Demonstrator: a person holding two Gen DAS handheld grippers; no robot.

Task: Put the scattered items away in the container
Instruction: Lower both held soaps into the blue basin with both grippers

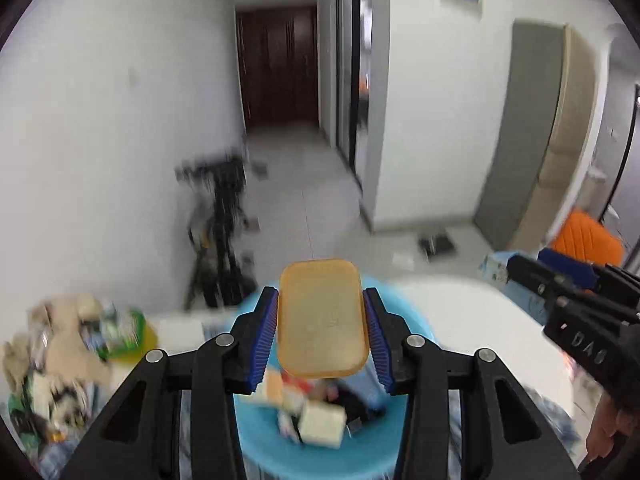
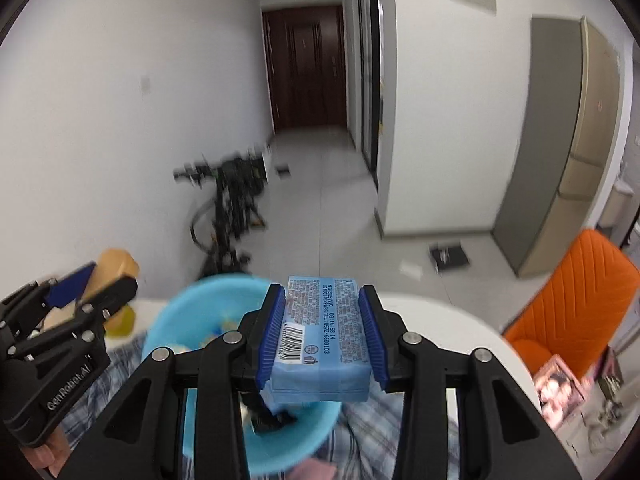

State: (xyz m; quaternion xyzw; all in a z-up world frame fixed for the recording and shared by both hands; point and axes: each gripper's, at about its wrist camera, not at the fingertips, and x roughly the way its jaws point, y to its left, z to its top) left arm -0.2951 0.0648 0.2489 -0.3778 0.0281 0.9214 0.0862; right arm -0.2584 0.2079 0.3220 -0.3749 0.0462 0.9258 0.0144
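Two grippers up, one item each! The left gripper [image 1: 323,330] has its ribbed blue pads clamped on a single translucent amber plastic lid [image 1: 323,320], a rounded rectangle, smooth and glossy, filling the centre of the left wrist view. Below it sits one round light-blue plastic basin [image 1: 280,456] with several blurred small boxes and packets inside; I cannot count them. The right gripper [image 2: 323,336] is squeezed shut on one pale-blue soft tissue pack [image 2: 322,334], rectangular, printed text and barcode facing up, centre frame above the same basin [image 2: 192,308]. The basin rests on a blue plaid cloth [image 2: 400,432] over a white round table [image 2: 452,320]. One orange quilted chair [image 2: 576,300] stands at right, open tiled floor [image 2: 320,208] beyond.
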